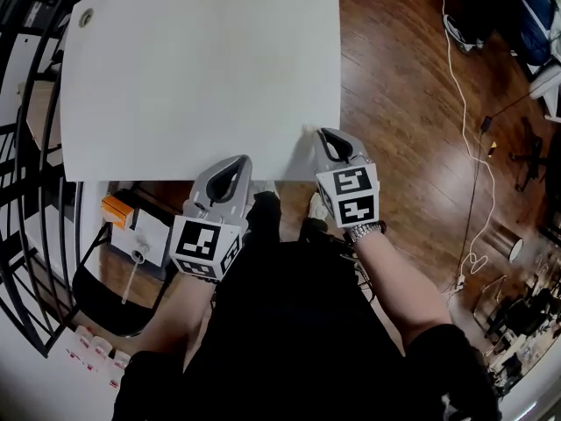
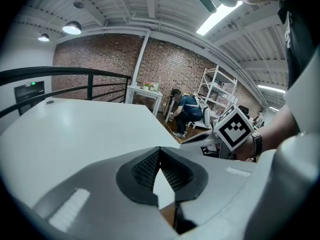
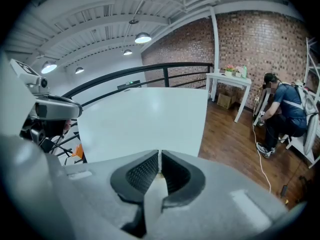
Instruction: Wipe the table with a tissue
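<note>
Tissue (image 3: 153, 199): a thin, off-white strip pinched between the closed right tongs (image 3: 159, 156). I see it best in the right gripper view, where it fills the slit between the two ribbed pads and runs down towards the camera. In the head view I make it out only as a small pale scrap (image 1: 308, 140) at the tip of those tongs, just at the near right corner of the tabletop (image 1: 202, 68).

The left gripper view shows the left tongs (image 2: 160, 151) with their tips together and nothing between them. Through the gap beneath the tips I see only white tabletop and brown floor. In the head view these tongs sit at the near edge of the tabletop, left of the right pair.

The tabletop is plain white, with a round hole (image 1: 85, 17) in its far left corner.

A black railing (image 1: 35, 147) curves along the left side. Wooden floor (image 1: 394, 103) lies to the right, crossed by a white cable (image 1: 465, 103). Only the gripper views show the far side of the room: a brick wall (image 3: 260, 39), a small white side table (image 3: 230, 79) and a crouching person (image 3: 282, 109). The marker cube of the right tongs also shows in the left gripper view.
</note>
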